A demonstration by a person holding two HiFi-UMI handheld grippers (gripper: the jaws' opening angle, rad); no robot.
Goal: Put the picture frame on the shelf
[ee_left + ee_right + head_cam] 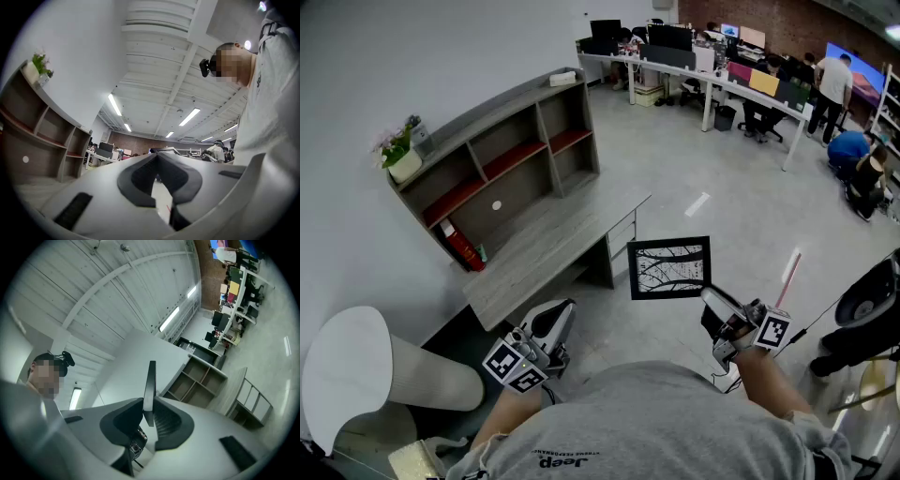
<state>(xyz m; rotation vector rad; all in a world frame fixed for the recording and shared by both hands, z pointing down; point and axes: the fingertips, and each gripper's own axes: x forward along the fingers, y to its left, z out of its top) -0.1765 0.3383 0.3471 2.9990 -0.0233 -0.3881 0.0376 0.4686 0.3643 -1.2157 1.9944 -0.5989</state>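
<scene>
Frame: the frame (pixel 669 268) is hanging in the air over the floor (pixel 694 169), well apart from the shelf (pixel 502 159).
Right gripper (pixel 149 411): its fingers (pixel 171 423) are clamping the frame's lower edge.
Left gripper (pixel 157 157): its fingers are resting together, empty.
Risk: with so thin a bite, the frame may be twisting or slipping during the reach, or knocking the surface (pixel 553 244) or a shelf divider.

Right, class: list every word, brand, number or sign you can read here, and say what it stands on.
"Jeep": on the grey shirt, seen upside down in the head view.
Small print beside it on the shirt: too small to read.
Red book on the shelf: nothing on it can be read.
Frame: a branch-like pattern only, no words.
</scene>
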